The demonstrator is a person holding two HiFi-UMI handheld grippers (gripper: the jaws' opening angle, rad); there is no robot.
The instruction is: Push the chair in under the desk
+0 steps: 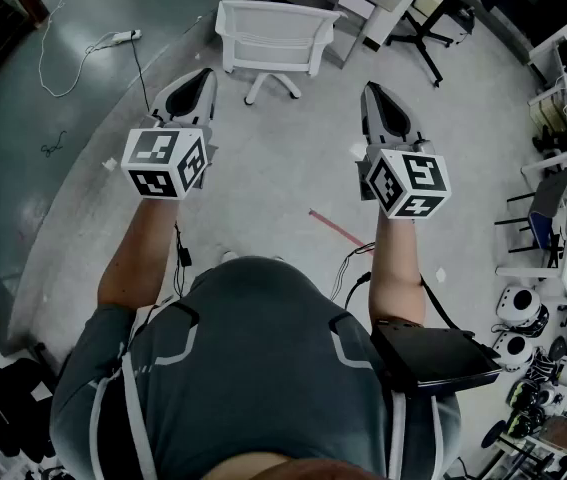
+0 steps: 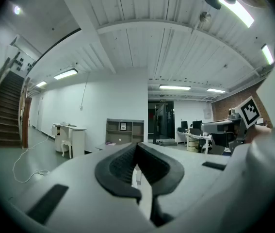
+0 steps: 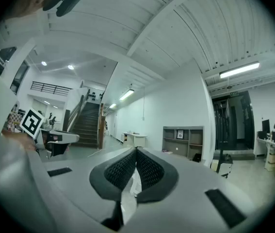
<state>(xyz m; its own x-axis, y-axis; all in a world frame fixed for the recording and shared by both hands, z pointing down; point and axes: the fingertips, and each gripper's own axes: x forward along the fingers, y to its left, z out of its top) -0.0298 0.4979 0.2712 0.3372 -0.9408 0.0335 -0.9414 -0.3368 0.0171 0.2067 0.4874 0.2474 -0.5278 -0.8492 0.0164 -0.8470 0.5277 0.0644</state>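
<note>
Left gripper [image 1: 201, 76] and right gripper [image 1: 371, 90] jaws are pressed together, empty, apart from the chair [image 1: 273, 33].
</note>
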